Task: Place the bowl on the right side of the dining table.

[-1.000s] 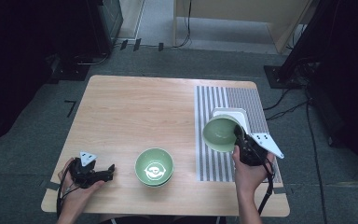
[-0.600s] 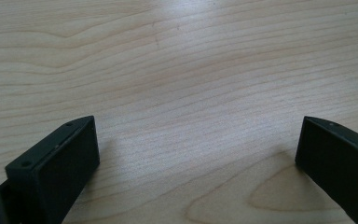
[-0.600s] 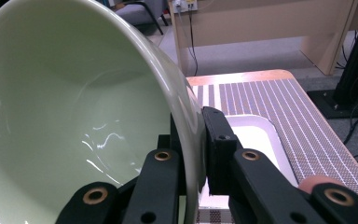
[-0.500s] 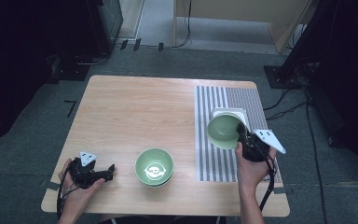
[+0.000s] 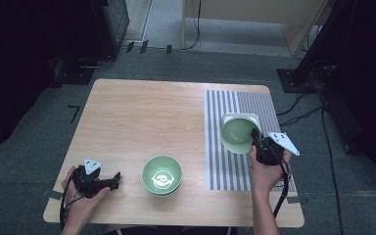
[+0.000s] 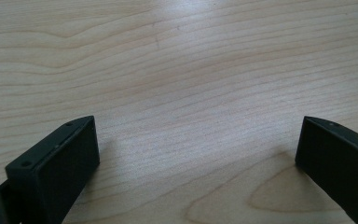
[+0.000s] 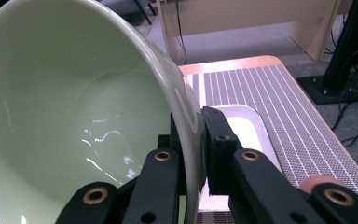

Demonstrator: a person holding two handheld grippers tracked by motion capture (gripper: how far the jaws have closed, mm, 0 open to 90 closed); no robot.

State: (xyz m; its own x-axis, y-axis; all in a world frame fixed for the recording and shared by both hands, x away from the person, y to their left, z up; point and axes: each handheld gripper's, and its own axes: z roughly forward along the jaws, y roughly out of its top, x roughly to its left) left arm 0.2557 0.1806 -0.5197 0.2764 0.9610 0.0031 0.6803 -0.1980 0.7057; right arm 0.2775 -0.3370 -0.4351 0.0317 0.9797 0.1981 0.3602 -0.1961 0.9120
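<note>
My right gripper (image 5: 255, 138) is shut on the rim of a plain green bowl (image 5: 237, 135), holding it tilted in the air above a white square dish (image 5: 248, 118) on the striped mat (image 5: 230, 166). In the right gripper view the bowl (image 7: 70, 121) looms large at the left, its wall pinched between the jaws, with the white dish (image 7: 247, 130) behind. A second green bowl (image 5: 162, 175) with a white pattern inside sits on the wooden table (image 5: 142, 122) near the front edge. My left gripper (image 5: 116, 180) rests low at the table's front left, jaws wide apart over bare wood (image 6: 191, 116).
The striped mat covers the table's right part. Cables (image 5: 298, 110) and dark equipment stands (image 5: 318, 54) lie on the floor beyond the table's right and far sides.
The right gripper has carried the tilted green bowl a little to the right and farther back, over the white dish. The left gripper has stayed put.
</note>
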